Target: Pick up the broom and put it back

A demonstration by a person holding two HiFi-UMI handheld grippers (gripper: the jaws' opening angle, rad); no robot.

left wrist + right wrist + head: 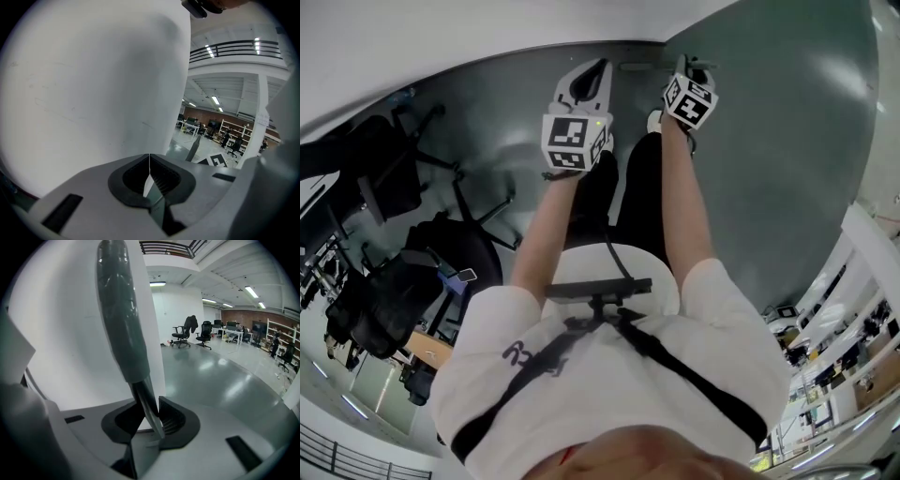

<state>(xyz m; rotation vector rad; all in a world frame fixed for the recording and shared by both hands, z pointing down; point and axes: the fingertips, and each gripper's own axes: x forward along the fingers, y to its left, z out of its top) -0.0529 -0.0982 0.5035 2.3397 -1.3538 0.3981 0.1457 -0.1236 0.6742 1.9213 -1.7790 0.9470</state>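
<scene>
**Broom held by its shaft, leaning toward 11 o'clock**

In the right gripper view the broom (pixel 123 319) shows only its handle. A thick, glossy grey-green sleeve covers the upper part. Below it the handle narrows to a thin, dark metal shaft. The handle stands nearly upright, leaning from 6 o'clock at the bottom toward 11 o'clock at the top. The shaft is pinched between the jaws of the right gripper (pixel 151 420). The bristle end is out of view.

steep overhead view, two jaw-level views
</scene>
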